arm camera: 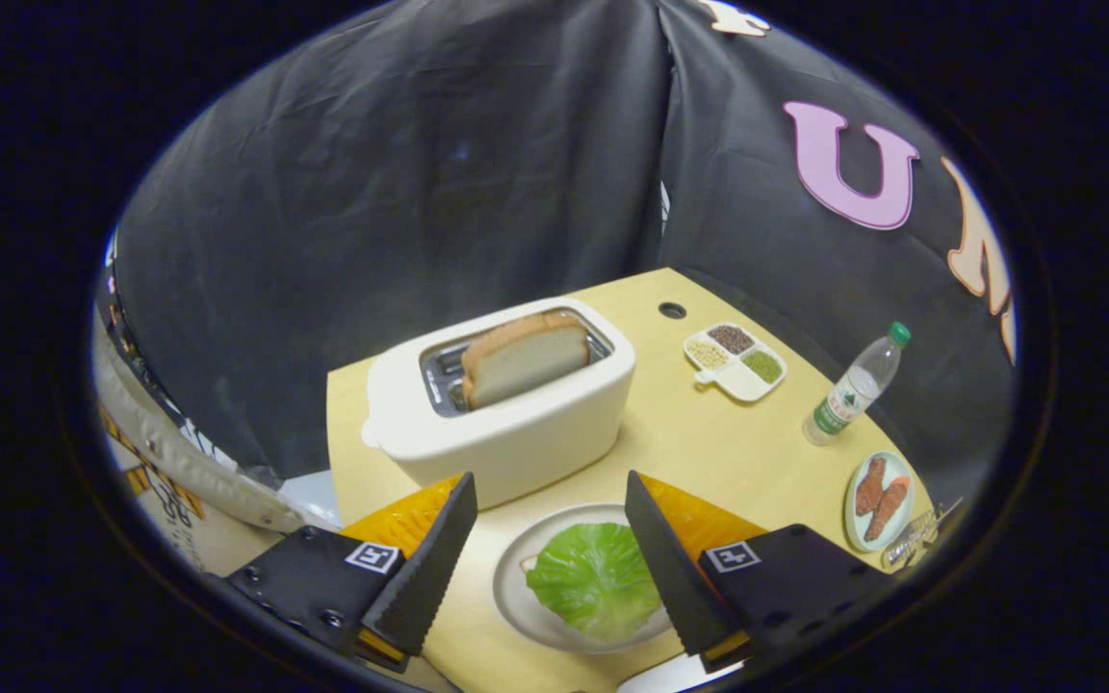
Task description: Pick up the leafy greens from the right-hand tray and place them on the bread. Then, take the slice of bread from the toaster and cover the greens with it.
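One stage of the job looks done to me and one is left, so my worries all sit with the second. I read the scene from the yellow table [709, 443] down. On it, far from me and a little left, stands the white toaster [506, 414], with the slice of bread [524, 358] upright in its slot and leaning slightly; that slice is what I must fetch next. Near me sits the pale plate [516, 587], and on it the leafy greens [595, 579] lie draped over the lower bread [528, 564], of which I see just a sliver at the greens' left edge. My gripper [550, 553] hangs over the plate with its fingers well apart and holding nothing, the greens between them. Off to the right are a water bottle [853, 390], a divided dish [735, 361] of grains and a small plate [879, 500] with brownish food, all well clear of my path. The risks as I judge them: a fingertip could brush the greens and drag them off the bread. At the toaster, a finger may strike the slot rim or pinch too hard and tear the soft slice. A crooked grip could let it drop short, or land askew and leave greens uncovered
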Available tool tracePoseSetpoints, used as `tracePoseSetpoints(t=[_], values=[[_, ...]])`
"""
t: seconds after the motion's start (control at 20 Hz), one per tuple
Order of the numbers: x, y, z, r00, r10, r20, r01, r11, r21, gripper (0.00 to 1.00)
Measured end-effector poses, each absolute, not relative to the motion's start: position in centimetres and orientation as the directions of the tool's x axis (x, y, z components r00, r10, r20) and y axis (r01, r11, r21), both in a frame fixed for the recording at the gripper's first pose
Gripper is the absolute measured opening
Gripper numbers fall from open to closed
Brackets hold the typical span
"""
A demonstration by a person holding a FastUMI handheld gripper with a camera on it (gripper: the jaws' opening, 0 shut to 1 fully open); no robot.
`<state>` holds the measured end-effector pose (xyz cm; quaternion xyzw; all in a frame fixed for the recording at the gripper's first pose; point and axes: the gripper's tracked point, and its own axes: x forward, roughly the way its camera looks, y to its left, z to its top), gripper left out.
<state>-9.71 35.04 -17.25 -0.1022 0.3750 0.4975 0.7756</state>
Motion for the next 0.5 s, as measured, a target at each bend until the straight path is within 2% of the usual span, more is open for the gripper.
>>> tracePoseSetpoints(t=[0.5], values=[[-9.0,39.8,-13.3,0.188,0.727,-0.66,-0.831,0.476,0.288,0.99]])
